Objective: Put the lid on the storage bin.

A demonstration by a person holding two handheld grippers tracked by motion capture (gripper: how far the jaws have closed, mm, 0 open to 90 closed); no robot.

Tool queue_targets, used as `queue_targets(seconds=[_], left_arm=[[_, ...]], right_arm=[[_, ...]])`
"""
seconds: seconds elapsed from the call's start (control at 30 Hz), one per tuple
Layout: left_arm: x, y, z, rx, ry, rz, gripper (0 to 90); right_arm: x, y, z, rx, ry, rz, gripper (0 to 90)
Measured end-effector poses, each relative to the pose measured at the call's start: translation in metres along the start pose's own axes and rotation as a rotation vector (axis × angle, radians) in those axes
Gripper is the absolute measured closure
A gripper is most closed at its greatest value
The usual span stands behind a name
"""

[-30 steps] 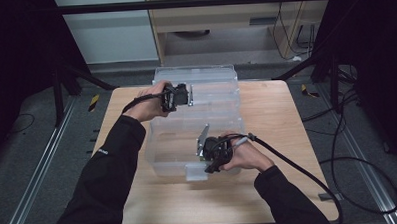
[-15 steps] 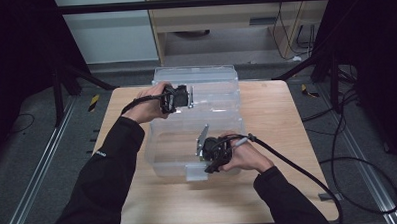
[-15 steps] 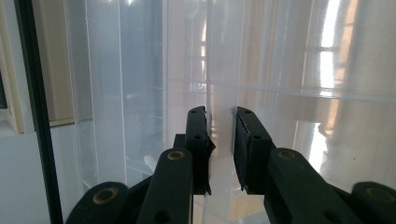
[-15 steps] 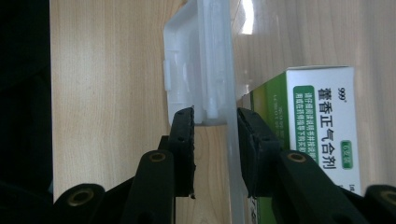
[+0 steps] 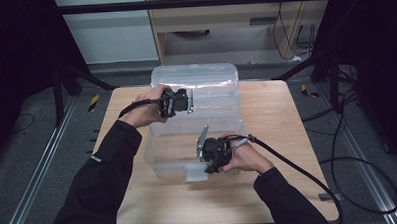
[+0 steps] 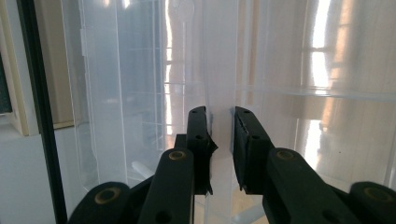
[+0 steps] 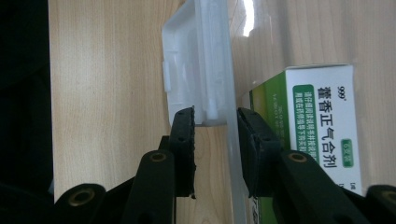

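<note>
Item: clear box point(image 5: 195, 149), frame centre. Right gripper point(image 5: 209, 160) jaws narrowly apart astride front wall w/ latch point(image 7: 187, 70); left gripper point(image 5: 183, 101) likewise astride lid point(image 5: 195, 74) edge, upper centre.

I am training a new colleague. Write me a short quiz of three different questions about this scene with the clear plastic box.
1. True or false: the left gripper is at the open lid of the clear plastic box.
2. Which part does the right gripper straddle? A) the far wall B) the front wall, beside the latch C) the table edge
3. Fill in: the green and white carton lies ____ the box.

Key: 1 true; 2 B; 3 inside
</note>
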State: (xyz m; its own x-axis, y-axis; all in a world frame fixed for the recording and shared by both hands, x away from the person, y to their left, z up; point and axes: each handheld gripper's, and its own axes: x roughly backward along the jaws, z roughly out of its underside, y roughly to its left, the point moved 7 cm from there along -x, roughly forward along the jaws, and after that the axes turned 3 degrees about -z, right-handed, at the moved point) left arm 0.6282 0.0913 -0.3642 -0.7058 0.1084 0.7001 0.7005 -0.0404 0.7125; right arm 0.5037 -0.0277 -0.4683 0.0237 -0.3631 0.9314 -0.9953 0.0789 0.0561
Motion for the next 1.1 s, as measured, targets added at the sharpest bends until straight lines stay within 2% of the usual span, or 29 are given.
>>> queue_targets(seconds=[0.03,0.3,0.53,0.6,0.7,0.73,0.77,0.83,1.1], left_arm=[[0.002,-0.001,0.0,-0.001,0.01,0.004,77.5],[0.01,-0.007,0.0,-0.002,-0.011,-0.014,77.7],[0.018,-0.015,0.0,0.015,-0.014,-0.021,77.8],[0.02,-0.018,0.0,0.024,0.0,-0.016,77.9],[0.022,-0.021,0.0,0.027,-0.007,-0.028,78.0],[0.024,-0.021,0.001,0.012,0.008,-0.028,78.0],[0.025,-0.022,0.001,0.013,0.011,-0.026,78.0],[0.026,-0.024,0.001,0.019,-0.003,-0.035,78.1],[0.032,-0.03,0.001,0.026,0.003,-0.04,78.2]], right_arm=[[0.0,0.0,0.0,-0.005,0.002,0.002,68.6],[0.0,0.001,0.0,-0.017,0.004,0.005,68.5],[0.0,0.002,0.0,-0.019,-0.004,0.005,68.4],[0.0,0.002,0.0,-0.02,-0.004,0.005,68.4],[0.0,0.002,0.0,-0.024,-0.003,0.004,68.3],[0.0,0.002,0.0,-0.023,0.0,0.004,68.3],[0.0,0.003,0.001,-0.02,-0.002,0.003,68.2],[0.0,0.003,0.001,-0.014,-0.007,0.003,68.2],[0.0,0.004,0.001,-0.028,-0.01,0.003,68.1]])
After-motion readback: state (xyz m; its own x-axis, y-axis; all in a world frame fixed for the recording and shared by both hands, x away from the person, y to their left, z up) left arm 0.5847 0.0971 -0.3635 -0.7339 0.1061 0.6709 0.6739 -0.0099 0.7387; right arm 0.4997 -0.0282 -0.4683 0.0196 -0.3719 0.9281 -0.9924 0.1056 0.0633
